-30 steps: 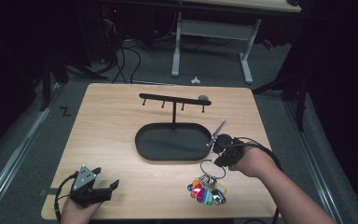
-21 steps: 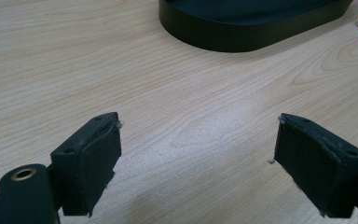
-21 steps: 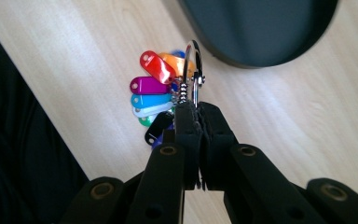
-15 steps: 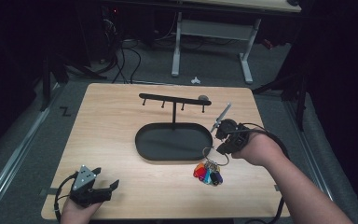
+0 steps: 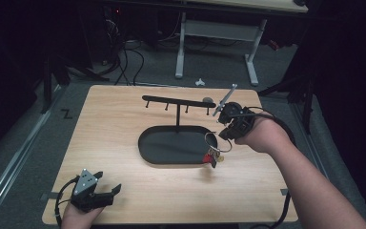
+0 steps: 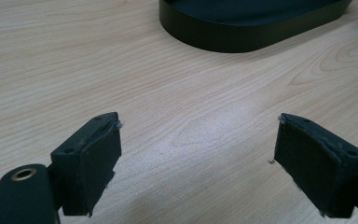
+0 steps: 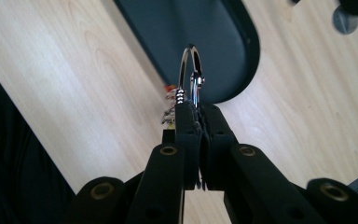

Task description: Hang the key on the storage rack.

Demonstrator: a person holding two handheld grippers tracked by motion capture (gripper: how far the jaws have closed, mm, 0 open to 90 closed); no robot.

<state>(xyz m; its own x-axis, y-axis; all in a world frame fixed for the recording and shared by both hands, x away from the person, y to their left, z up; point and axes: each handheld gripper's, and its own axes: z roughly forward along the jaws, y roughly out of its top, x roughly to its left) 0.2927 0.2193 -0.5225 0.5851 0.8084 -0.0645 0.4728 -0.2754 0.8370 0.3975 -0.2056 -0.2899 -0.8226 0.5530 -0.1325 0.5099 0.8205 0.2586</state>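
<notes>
Chrome ring [image 7: 190,74] sits pinched in the right gripper [image 5: 228,128], keys [image 5: 212,156] dangling clear over the tray's [image 5: 171,157] edge, likely so it can hook onto the rack [image 5: 176,101]. Left gripper [image 5: 106,194] rests wide and empty on the table [image 5: 124,124], out of the way

The left hand [image 5: 76,217] rested at the near left corner of the table, holding the left gripper [image 5: 106,195] low, its jaws standing wide apart with nothing between them and pointing across the tabletop toward the right. The right forearm [image 5: 310,191] reached in from the lower right, slanting up and left, with the right hand [image 5: 262,136] raised above the table. The right gripper [image 5: 223,134] angled down and left, its jaws pressed together on a metal key ring [image 7: 191,74].
</notes>
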